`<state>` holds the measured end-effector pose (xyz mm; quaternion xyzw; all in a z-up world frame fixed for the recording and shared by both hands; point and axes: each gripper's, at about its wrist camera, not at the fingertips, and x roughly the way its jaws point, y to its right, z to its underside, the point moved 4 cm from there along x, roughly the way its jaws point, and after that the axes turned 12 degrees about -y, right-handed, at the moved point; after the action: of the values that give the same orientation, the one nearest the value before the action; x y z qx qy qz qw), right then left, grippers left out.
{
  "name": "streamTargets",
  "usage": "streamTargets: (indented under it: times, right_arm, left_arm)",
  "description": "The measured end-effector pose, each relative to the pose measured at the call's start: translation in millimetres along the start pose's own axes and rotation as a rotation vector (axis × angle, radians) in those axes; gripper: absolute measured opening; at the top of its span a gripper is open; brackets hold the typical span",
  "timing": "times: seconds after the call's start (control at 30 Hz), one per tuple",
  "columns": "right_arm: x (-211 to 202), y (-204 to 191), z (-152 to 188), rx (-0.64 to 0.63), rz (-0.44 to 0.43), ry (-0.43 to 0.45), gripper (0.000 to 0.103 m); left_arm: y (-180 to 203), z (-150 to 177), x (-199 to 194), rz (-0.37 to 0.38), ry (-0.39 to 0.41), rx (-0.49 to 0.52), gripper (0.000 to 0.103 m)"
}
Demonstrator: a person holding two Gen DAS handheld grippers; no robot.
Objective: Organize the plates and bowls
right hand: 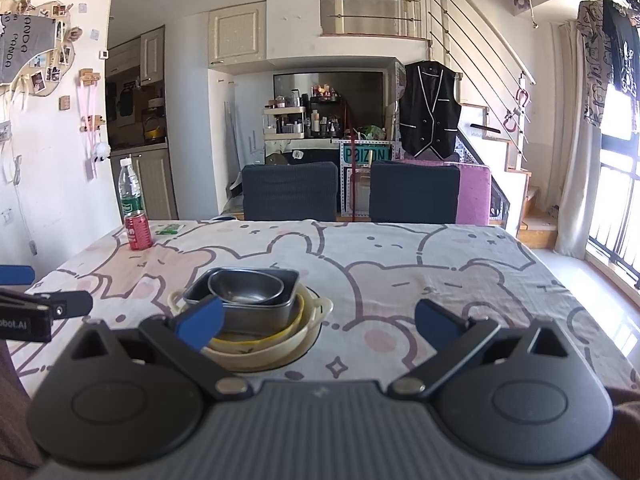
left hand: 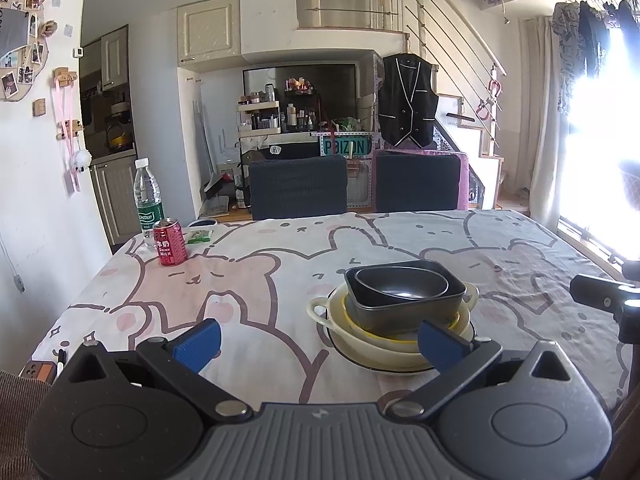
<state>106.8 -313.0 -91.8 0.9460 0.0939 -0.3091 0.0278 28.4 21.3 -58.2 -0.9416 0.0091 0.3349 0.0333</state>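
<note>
Tabletop: covered by a cartoon bear tablecloth [left hand: 248, 280] in white, pink and grey outline.
Room: two dark blue chairs [left hand: 298, 188] at the far edge, a black vest [left hand: 408, 100] hanging by the stair railing, bright window at right.
Far-left corner: a clear water bottle [left hand: 148, 196] behind a red milk can [left hand: 170, 242], just beside each other.
Stack: near the tabletop's middle; a dark oval bowl [left hand: 400, 282] nested in a dark rectangular dish [left hand: 404, 308], inside a yellow-rimmed bowl [left hand: 360, 326], inside a cream two-handled bowl [left hand: 320, 308], on a dark-rimmed plate [left hand: 352, 354].
Left gripper [left hand: 318, 338]: low over the near edge, jaws wide apart, empty, stack just ahead to the right.
Right gripper [right hand: 318, 322]: level, jaws wide apart, empty, stack ahead to the left.
</note>
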Motion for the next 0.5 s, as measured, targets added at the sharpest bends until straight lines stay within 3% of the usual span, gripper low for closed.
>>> streamTargets:
  times: [0.5]
  right_arm:
    - [-0.5,0.2,0.6,0.002,0.000,0.001,0.103]
  left_arm:
    - [0.8,0.7,1.1,0.002,0.000,0.001,0.103]
